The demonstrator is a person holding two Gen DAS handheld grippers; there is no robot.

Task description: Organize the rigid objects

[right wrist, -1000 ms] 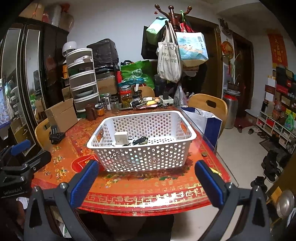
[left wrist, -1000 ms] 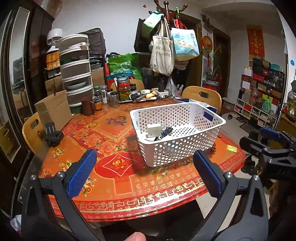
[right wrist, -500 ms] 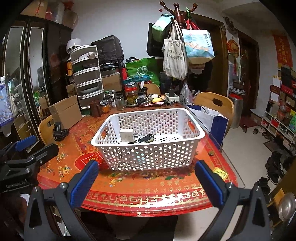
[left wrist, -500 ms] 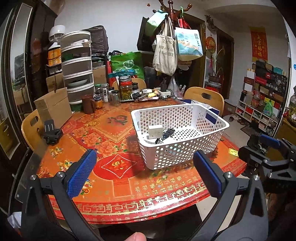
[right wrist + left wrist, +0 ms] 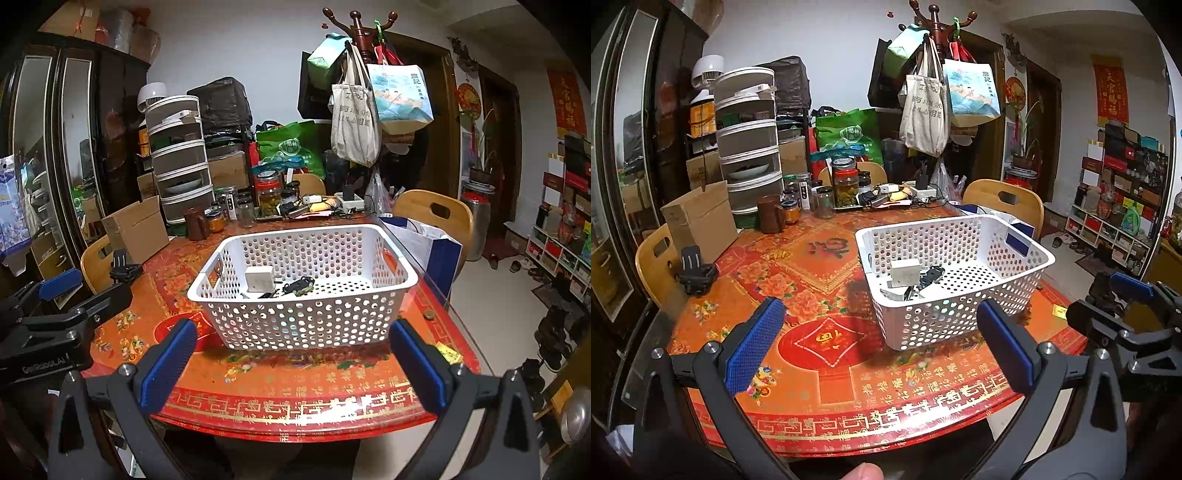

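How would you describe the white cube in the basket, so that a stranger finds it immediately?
On the red patterned table stands a white perforated basket. Inside it, toward its left end, lies the white cube. It is the only plain, pale, boxy item there; the pieces beside it are small and dark.

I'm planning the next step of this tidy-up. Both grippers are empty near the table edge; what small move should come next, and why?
Probably move the open left gripper forward-left toward the black clip-like object. It lies loose on the table, outside the white basket, which already holds small items.
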